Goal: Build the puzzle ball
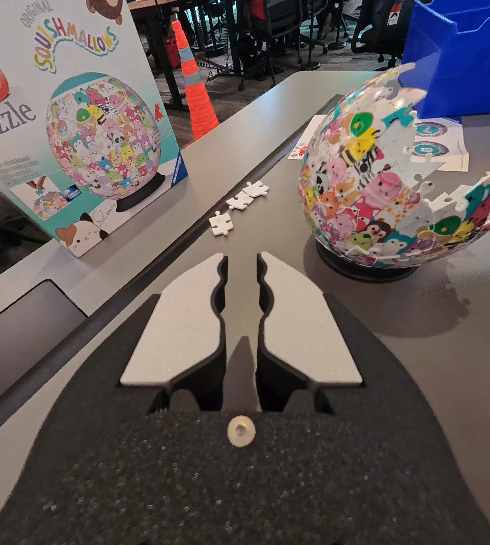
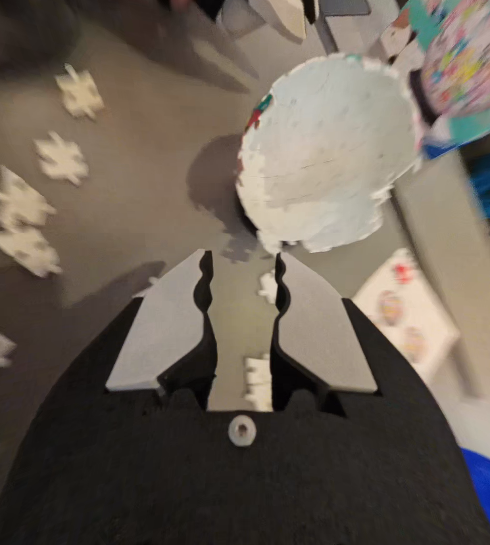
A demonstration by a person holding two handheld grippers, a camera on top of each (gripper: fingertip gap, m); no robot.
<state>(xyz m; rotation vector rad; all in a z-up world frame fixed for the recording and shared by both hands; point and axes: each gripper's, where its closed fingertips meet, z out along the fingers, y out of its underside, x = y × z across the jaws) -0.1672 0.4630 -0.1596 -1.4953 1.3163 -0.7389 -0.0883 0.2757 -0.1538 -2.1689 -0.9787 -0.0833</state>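
The partly built puzzle ball [image 1: 364, 188] sits on a black ring stand [image 1: 364, 269] at the right, with a wide gap on its right side. Three white loose pieces [image 1: 221, 222] lie face down on the grey table [image 1: 267, 295], ahead of my left gripper [image 1: 242, 256]. That gripper is open only a little and empty. In the blurred right wrist view the ball's white inside [image 2: 326, 153] is just beyond my right gripper [image 2: 243, 255], which is open and empty above the table. Several loose pieces [image 2: 60, 159] lie to its left, and two more [image 2: 257, 380] lie under it.
The puzzle box [image 1: 69, 124] stands at the left and shows again in the right wrist view [image 2: 474, 59]. A blue bin [image 1: 468, 59] stands behind the ball. A printed sheet [image 1: 444, 147] lies beside the ball. An orange cone [image 1: 196, 85] stands on the floor beyond the table edge. About 20 centimeters separates my left fingertips from my right.
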